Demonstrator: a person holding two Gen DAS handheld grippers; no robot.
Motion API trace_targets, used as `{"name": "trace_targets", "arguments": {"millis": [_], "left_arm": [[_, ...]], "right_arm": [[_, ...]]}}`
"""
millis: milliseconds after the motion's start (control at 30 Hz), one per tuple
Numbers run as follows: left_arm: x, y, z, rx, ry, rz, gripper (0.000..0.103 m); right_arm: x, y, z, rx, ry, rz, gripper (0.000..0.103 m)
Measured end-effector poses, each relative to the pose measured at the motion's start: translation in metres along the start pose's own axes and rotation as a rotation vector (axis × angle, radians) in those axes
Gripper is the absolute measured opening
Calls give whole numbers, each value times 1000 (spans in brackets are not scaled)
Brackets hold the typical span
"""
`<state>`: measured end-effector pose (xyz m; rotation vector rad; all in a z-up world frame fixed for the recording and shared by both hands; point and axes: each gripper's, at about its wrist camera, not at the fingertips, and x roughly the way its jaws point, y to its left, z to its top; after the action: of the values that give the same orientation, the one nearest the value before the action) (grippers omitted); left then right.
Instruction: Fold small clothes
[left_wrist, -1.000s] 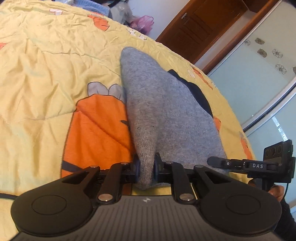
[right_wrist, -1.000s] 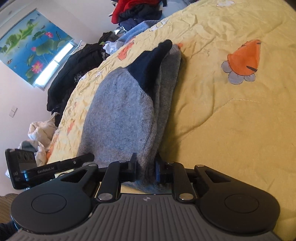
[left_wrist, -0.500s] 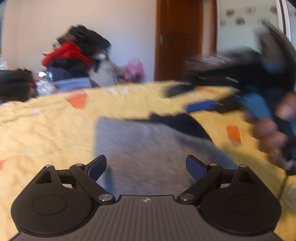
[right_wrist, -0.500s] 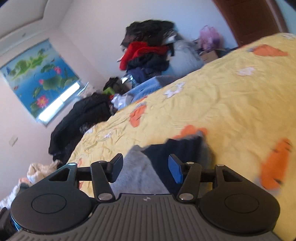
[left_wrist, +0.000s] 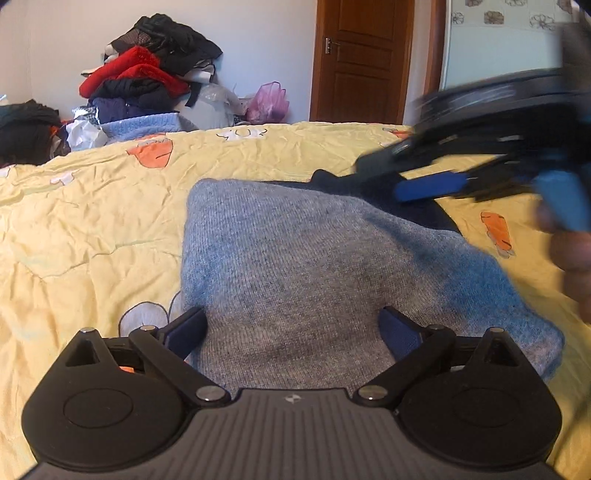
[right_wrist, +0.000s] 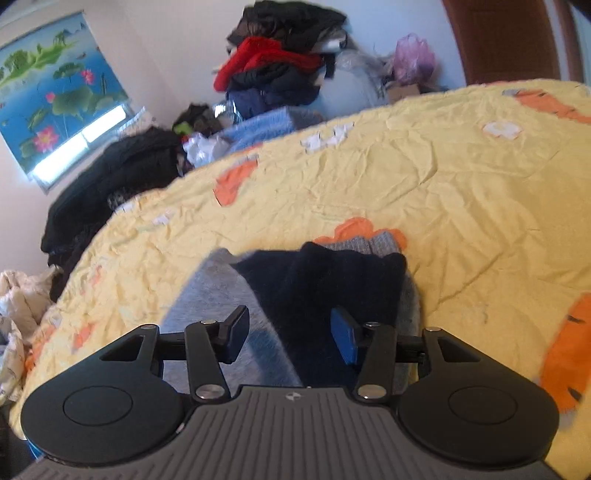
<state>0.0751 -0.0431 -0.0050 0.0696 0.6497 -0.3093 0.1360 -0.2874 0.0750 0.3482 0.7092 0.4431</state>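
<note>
A small grey knit garment (left_wrist: 303, 266) with a dark navy part (left_wrist: 417, 210) lies folded on the yellow bedspread (left_wrist: 92, 221). My left gripper (left_wrist: 291, 328) is open and empty, its jaws wide apart just above the garment's near edge. My right gripper (right_wrist: 290, 332) is open and empty over the navy part (right_wrist: 332, 280) and the grey knit (right_wrist: 210, 291). In the left wrist view the right gripper (left_wrist: 443, 181) shows blurred at the right, above the garment's far side, held by a hand.
A heap of red, black and blue clothes (left_wrist: 147, 81) sits beyond the bed's far edge, also in the right wrist view (right_wrist: 280, 74). Black clothes (right_wrist: 110, 177) lie at the left. A wooden door (left_wrist: 362, 59) and a pink bag (left_wrist: 269, 103) stand behind.
Both grippers let go of the grey garment and opened a second ago. Both lifted and tilted up; the garment now lies flat on the bed.
</note>
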Motion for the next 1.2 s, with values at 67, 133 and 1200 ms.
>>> {"name": "trace_targets", "arguments": {"millis": [67, 133, 1200], "left_arm": [[0, -1, 0, 2, 0, 3, 101], [0, -4, -1, 6, 1, 6, 101], [0, -2, -3, -21, 8, 14, 103]], "right_arm": [[-18, 4, -13, 7, -5, 57, 64], [-16, 2, -25, 0, 55, 43, 66], [-59, -9, -70, 144, 57, 48, 62]]}}
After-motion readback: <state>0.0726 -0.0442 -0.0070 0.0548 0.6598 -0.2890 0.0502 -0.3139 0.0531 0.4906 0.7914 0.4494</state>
